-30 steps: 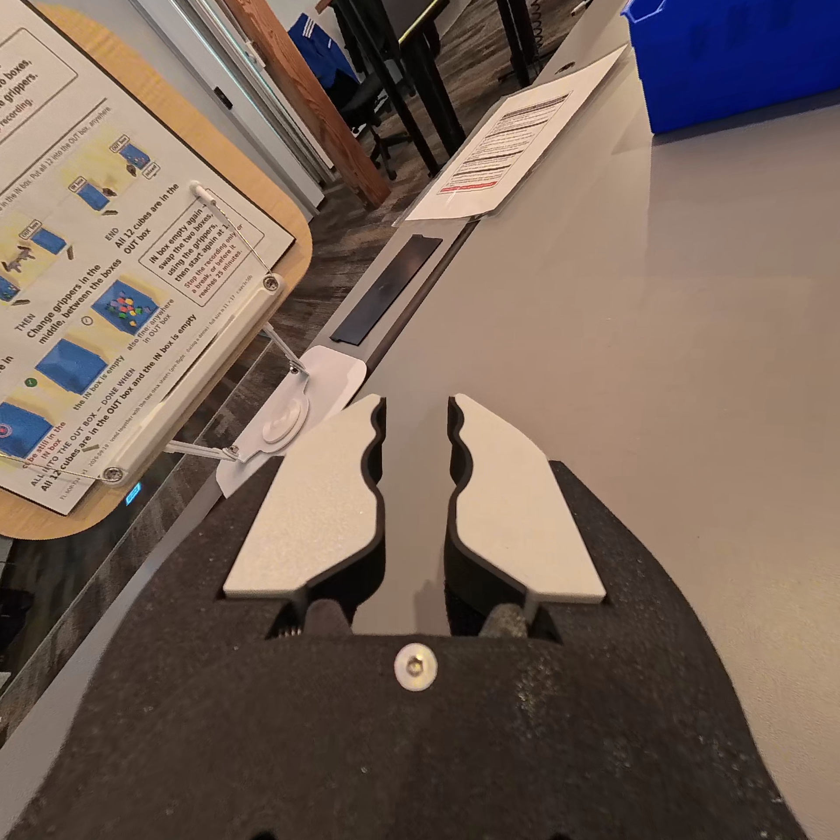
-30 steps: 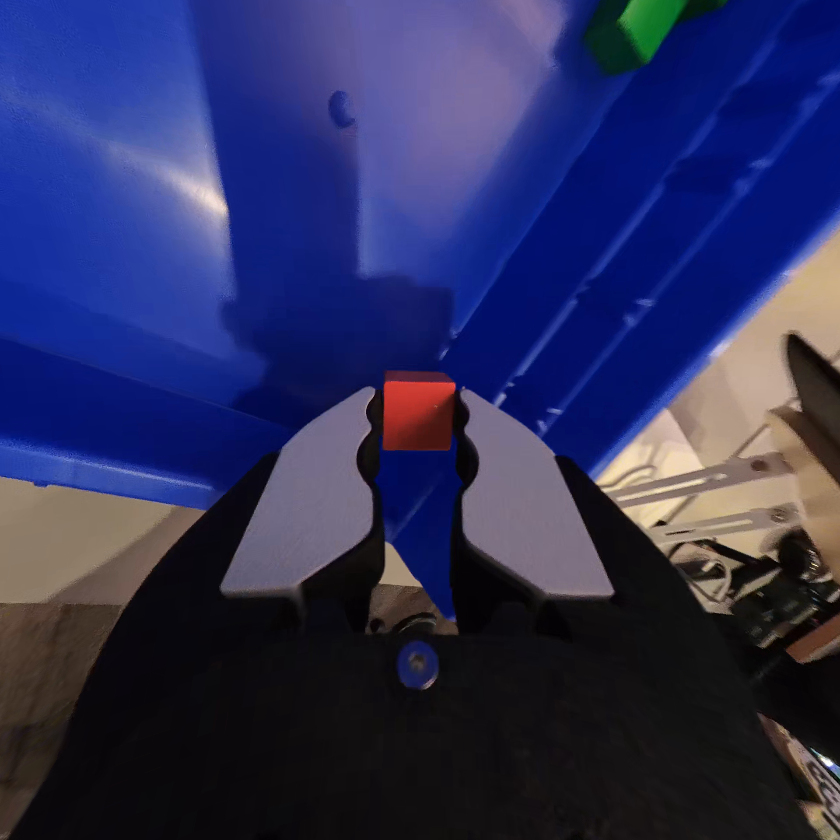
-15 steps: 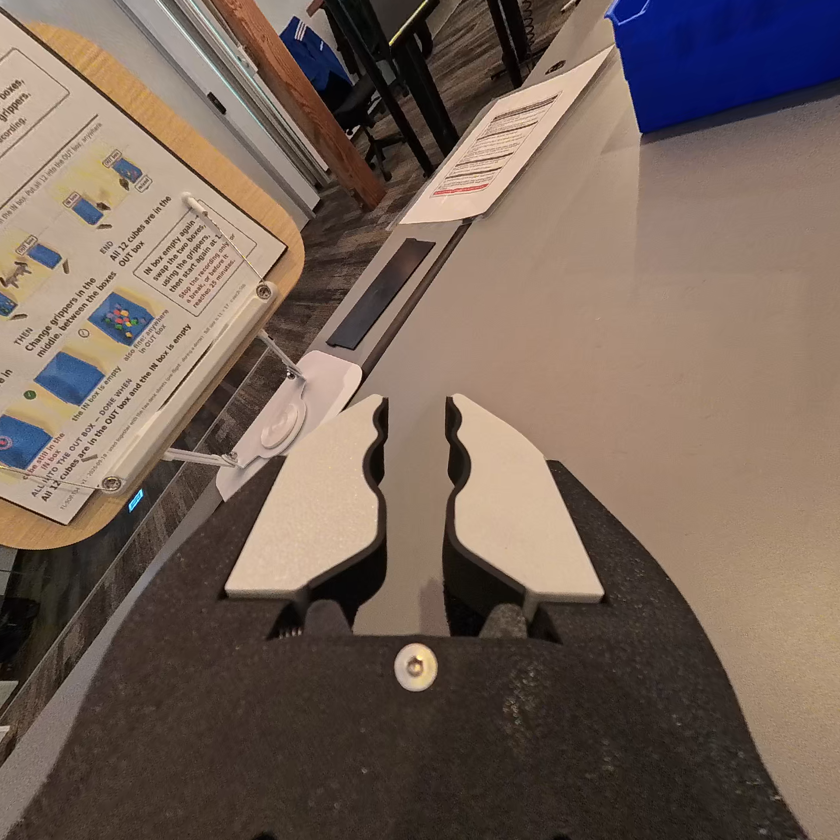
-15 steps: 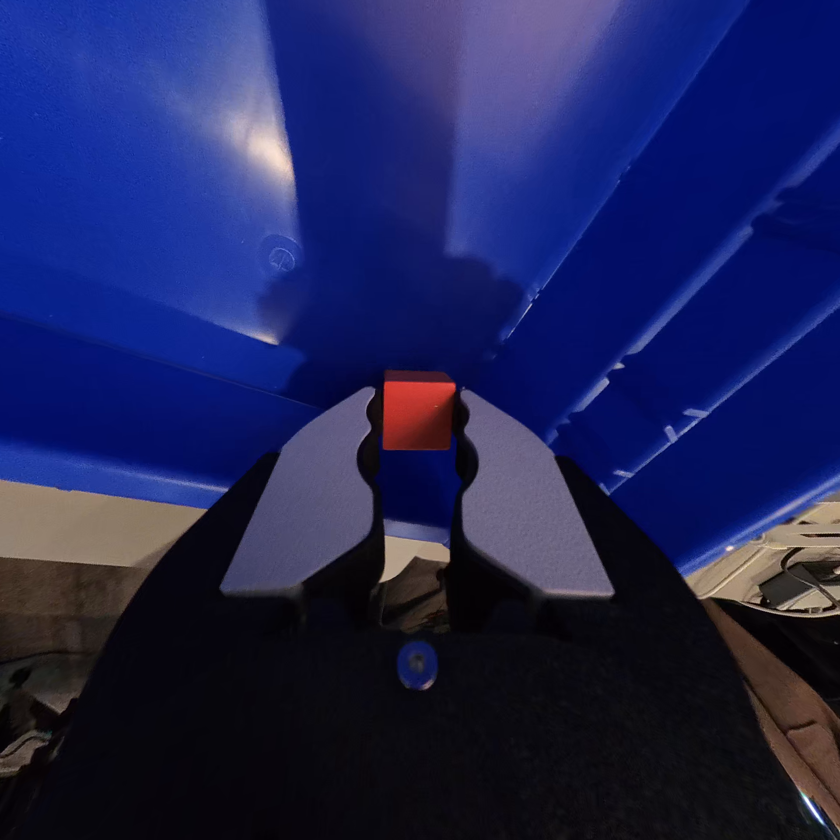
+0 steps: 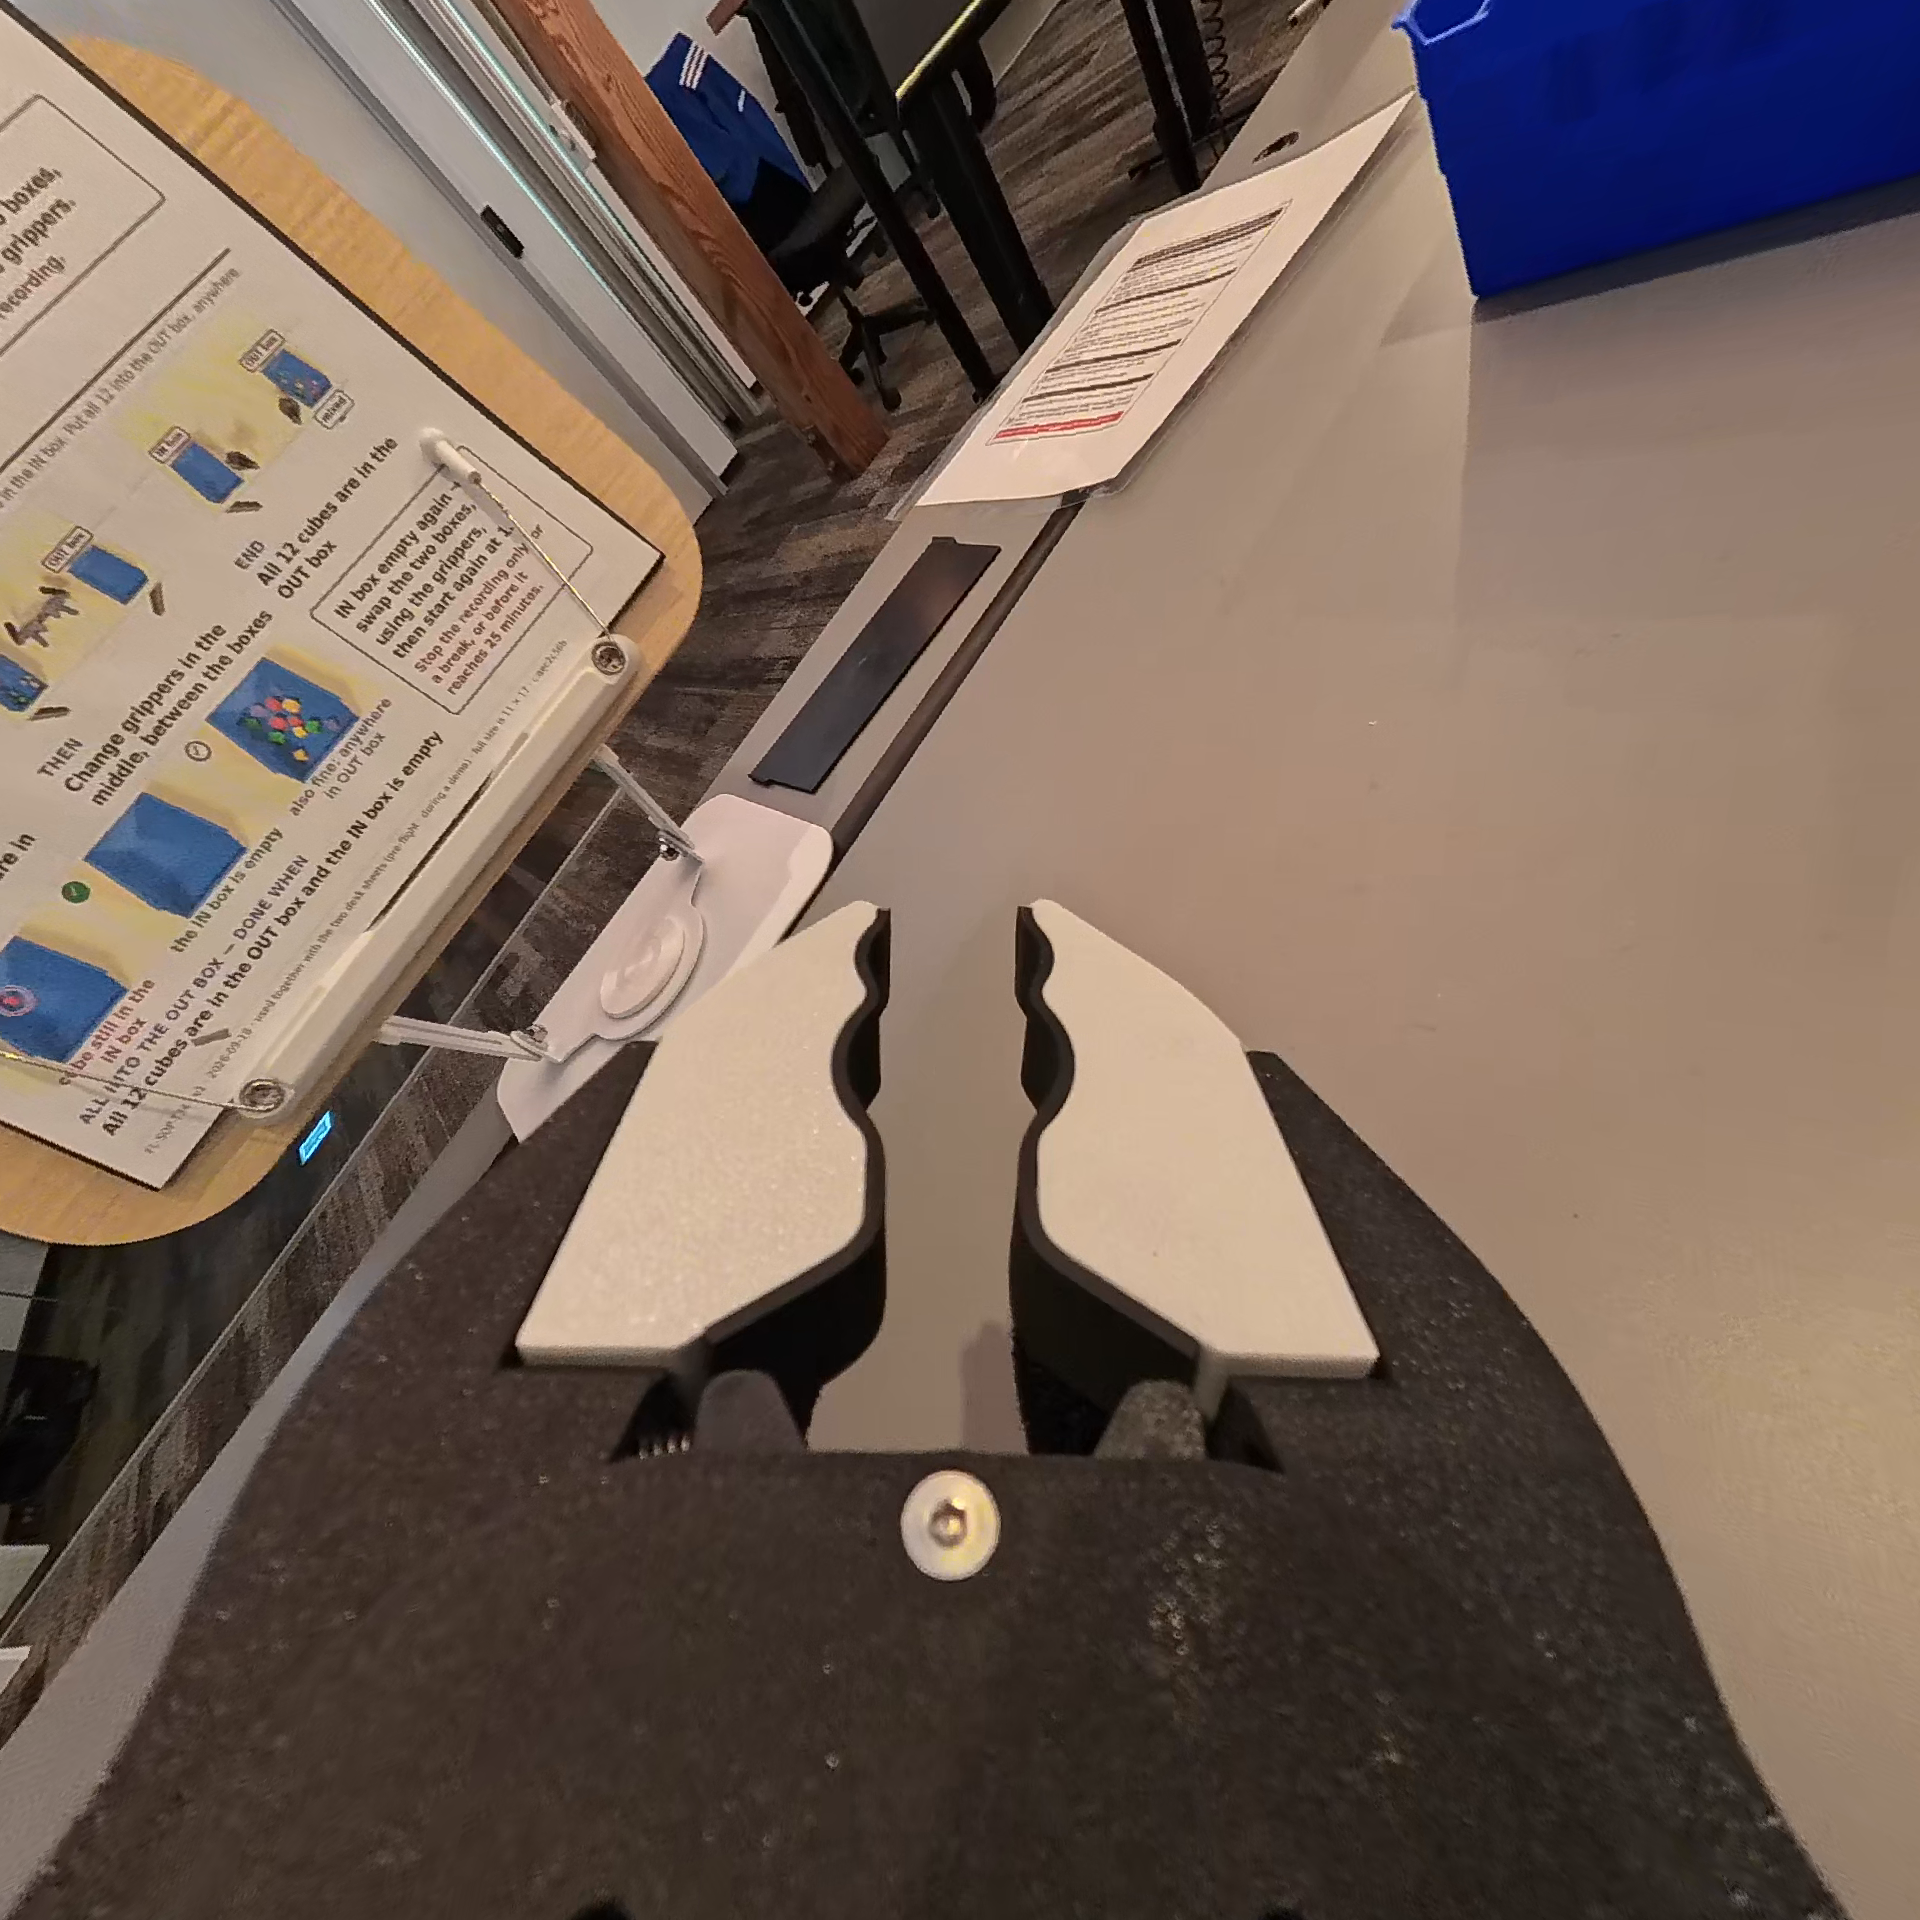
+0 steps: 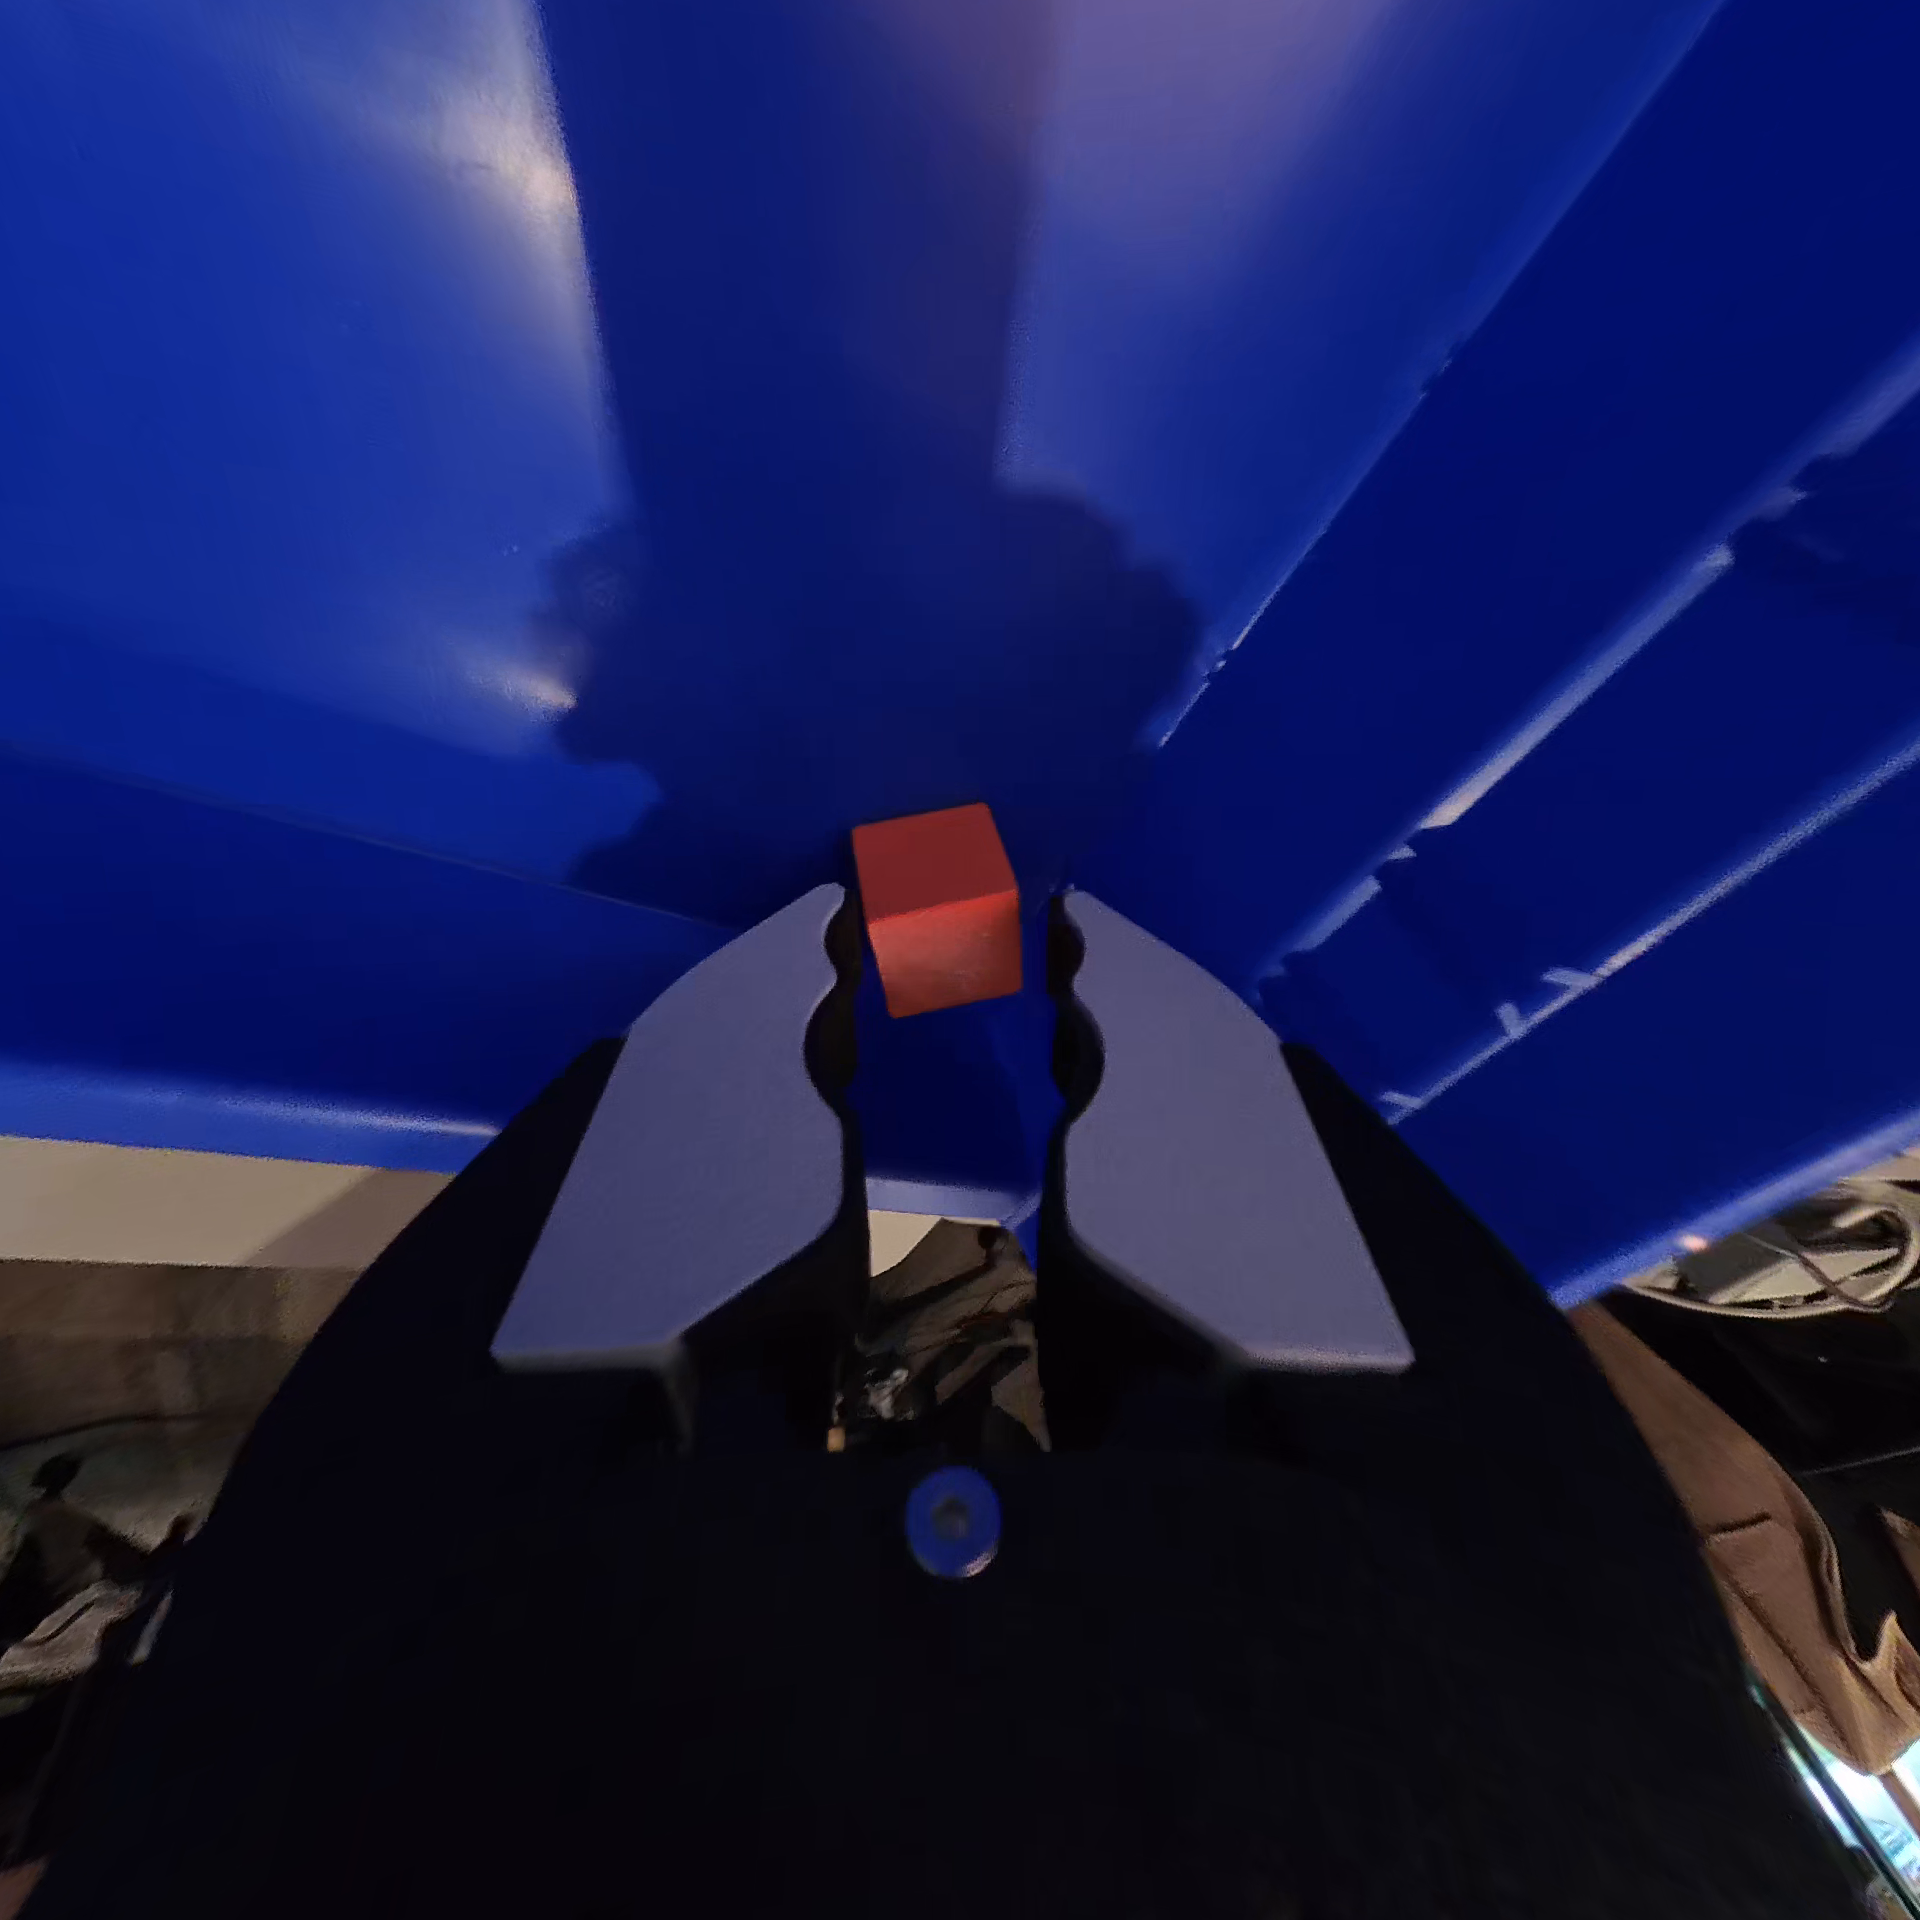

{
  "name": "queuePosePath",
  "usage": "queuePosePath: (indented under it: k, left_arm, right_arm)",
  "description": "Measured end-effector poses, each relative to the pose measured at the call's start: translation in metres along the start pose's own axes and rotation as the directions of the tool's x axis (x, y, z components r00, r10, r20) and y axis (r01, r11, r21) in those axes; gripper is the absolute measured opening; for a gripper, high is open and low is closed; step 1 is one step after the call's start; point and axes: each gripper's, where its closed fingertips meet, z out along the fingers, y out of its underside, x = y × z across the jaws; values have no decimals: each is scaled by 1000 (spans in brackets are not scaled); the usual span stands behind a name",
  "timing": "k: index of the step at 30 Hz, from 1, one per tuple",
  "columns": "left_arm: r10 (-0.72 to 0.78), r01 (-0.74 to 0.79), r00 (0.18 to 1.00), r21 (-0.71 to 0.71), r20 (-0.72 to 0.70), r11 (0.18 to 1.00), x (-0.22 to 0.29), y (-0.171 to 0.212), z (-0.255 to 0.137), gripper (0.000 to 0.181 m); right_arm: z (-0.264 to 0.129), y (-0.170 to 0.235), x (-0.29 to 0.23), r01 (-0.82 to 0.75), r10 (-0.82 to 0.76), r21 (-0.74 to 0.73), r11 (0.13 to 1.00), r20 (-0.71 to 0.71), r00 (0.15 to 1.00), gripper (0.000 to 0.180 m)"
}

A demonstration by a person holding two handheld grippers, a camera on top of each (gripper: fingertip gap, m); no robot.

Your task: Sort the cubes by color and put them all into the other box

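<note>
Cube, red, looked light, rigid and smooth-faced, best pinched on opposite flat sides; right gripper had released it inside the box; left gripper gaped empty.

**Count of things in view**

One red cube showed, tilted between the fingers of the right tool over a blue box. The left view held one blue box on the grey tabletop, one laminated sheet, one black strip, one instruction board and the left tool: two tools, one cube.
</note>
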Motion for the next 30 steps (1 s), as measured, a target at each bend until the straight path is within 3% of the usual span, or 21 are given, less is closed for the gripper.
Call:
queuePosePath:
  k: [6,13,21,30]
  left_arm:
    - [-5,5,1000,10,9,1000,-3,-3,-3,22]
    - [-1,1,1000,25,18,1000,-4,-10,-7,22]
    - [8,-10,999,49,36,999,-7,-20,-12,21]
    - [-25,19,995,64,101,998,-33,-23,-21,21]
  right_arm:
    - [-39,-10,6,21,-5,131,991,-120,993,36]
    - [-144,-55,0,79,63,417,905,-316,947,36]
    - [-262,-142,-69,186,131,726,662,-357,925,35]
    - [-344,-239,-189,299,76,885,358,-347,935,37]
